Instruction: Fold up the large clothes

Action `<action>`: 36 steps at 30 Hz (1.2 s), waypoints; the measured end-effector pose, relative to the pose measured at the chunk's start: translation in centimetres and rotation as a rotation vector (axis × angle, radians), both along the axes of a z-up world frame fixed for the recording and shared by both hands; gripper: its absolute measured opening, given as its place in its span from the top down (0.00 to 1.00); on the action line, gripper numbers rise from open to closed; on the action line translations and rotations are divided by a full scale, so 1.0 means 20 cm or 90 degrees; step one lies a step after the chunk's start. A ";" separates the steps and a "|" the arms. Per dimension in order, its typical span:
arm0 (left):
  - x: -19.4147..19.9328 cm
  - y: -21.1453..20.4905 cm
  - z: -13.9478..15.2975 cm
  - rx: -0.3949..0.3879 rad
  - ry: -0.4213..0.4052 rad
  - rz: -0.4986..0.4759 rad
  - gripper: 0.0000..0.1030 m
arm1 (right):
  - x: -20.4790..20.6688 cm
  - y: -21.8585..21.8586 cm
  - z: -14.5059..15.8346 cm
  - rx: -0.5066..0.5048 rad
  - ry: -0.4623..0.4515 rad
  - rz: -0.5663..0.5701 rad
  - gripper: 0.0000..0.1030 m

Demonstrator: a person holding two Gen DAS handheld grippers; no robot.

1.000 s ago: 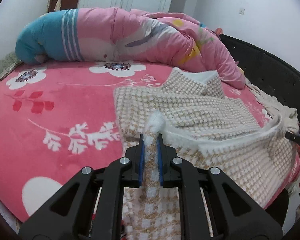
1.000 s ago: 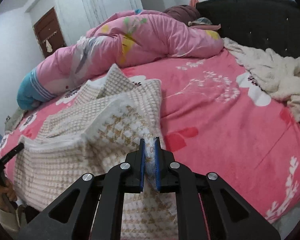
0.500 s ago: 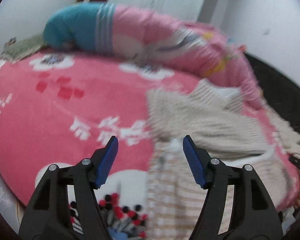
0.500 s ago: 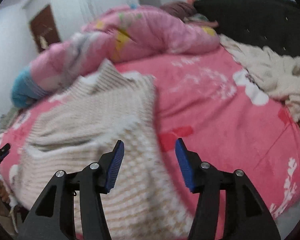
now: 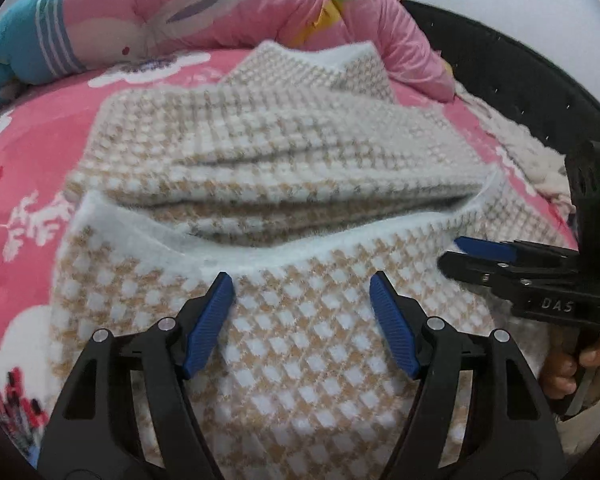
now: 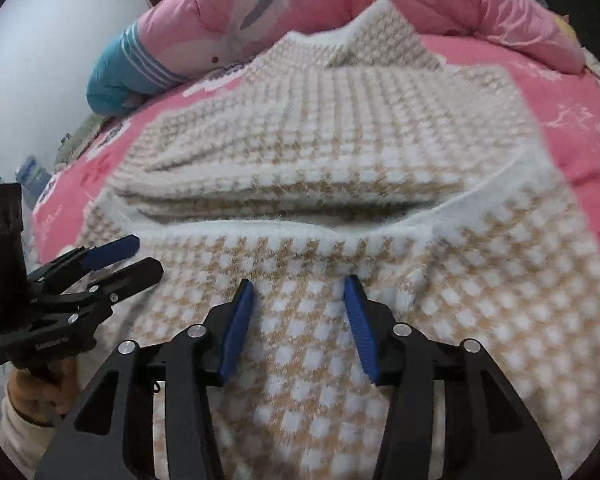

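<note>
Both grippers are tilted down over the near part of the bed, side by side, each carried on a handle by a hand point(image 5: 580, 364) of the person. The left gripper point(image 5: 302, 312) has its blue pads wide apart and its jaws are opening; nothing is between them, only cloth lies under them. The right gripper point(image 6: 299, 320) is a little narrower and its jaws are closing, also with nothing pressed between the pads. The fuzzy beige and white checked knitted garment point(image 5: 284, 168) lies folded on the pink flowered bed sheet point(image 5: 32, 144), its white edge just ahead of both grippers. A rolled pink and blue quilt point(image 5: 172, 12) lies behind it.
</note>
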State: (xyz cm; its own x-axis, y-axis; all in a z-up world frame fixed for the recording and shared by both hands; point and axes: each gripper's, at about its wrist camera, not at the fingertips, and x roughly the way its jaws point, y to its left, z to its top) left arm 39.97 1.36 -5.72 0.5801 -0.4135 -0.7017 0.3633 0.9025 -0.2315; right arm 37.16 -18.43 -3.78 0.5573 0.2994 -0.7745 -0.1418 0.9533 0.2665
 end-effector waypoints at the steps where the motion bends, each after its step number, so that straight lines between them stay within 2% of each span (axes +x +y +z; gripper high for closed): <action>1: -0.04 0.02 0.04 -0.006 -0.017 -0.005 0.34 | -0.04 -0.01 0.05 -0.003 -0.015 -0.002 0.56; 3: -0.06 0.07 0.08 -0.017 -0.038 -0.012 0.34 | -0.08 -0.06 0.13 -0.018 -0.047 -0.023 0.56; 4: -0.04 0.08 0.08 -0.006 -0.034 -0.004 0.33 | -0.08 -0.10 0.15 -0.043 -0.054 -0.052 0.56; 6: 0.03 0.11 0.02 0.037 0.002 0.033 0.33 | 0.01 -0.19 0.07 -0.103 -0.030 -0.117 0.56; 7: 0.08 0.12 -0.04 0.032 0.024 0.040 0.33 | 0.07 -0.25 0.00 -0.112 -0.002 -0.137 0.56; 8: 0.10 0.13 -0.06 0.016 0.020 0.039 0.33 | 0.11 -0.30 -0.10 -0.076 0.028 -0.137 0.56; 10: 0.09 0.12 -0.04 0.022 0.008 0.037 0.33 | 0.13 -0.34 -0.11 -0.040 0.032 -0.142 0.56; 15: -0.03 0.21 0.07 0.016 -0.026 0.057 0.33 | -0.01 -0.34 0.10 -0.060 -0.022 -0.164 0.56; 17: 0.00 0.30 0.05 0.037 -0.014 0.092 0.32 | -0.01 -0.40 0.08 -0.097 -0.019 -0.196 0.56; 18: 0.04 0.33 0.01 0.031 0.018 0.096 0.33 | 0.02 -0.45 0.02 -0.105 0.001 -0.203 0.56; 19: 0.06 0.35 -0.02 0.012 0.029 0.092 0.33 | 0.06 -0.49 -0.07 -0.100 0.028 -0.198 0.56; 20: 0.07 0.36 -0.03 0.004 0.026 0.090 0.33 | 0.07 -0.49 -0.10 -0.103 0.033 -0.193 0.56; 22: 0.03 0.36 0.01 0.019 0.017 0.087 0.33 | 0.03 -0.45 -0.01 -0.136 0.014 -0.192 0.56; 23: 0.01 0.36 0.04 0.022 0.010 0.087 0.33 | 0.00 -0.42 0.04 -0.131 0.004 -0.186 0.55; 26: -0.14 0.35 0.17 -0.004 -0.047 0.063 0.33 | -0.17 -0.34 0.20 -0.045 -0.050 -0.123 0.49; 29: -0.28 0.25 0.22 -0.037 -0.075 -0.011 0.32 | -0.31 -0.20 0.23 0.011 -0.063 -0.035 0.48; 31: -0.33 0.14 0.16 -0.031 -0.065 -0.051 0.31 | -0.36 -0.07 0.15 -0.024 -0.043 0.013 0.48; 33: -0.33 0.04 -0.02 0.040 -0.008 -0.045 0.28 | -0.31 0.01 -0.02 -0.082 0.010 0.024 0.48; 34: -0.31 0.01 -0.08 0.059 0.005 -0.037 0.27 | -0.29 0.02 -0.10 -0.087 0.023 0.019 0.46; 36: -0.35 0.02 -0.13 0.068 -0.039 -0.033 0.24 | -0.30 0.00 -0.10 -0.072 0.020 0.017 0.46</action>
State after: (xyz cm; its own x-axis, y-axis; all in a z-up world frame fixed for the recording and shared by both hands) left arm 32.96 1.68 -8.25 0.6037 -0.3684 -0.7070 0.4202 0.9007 -0.1105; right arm 31.23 -18.44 -5.69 0.5257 0.2227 -0.8210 -0.1602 0.9738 0.1615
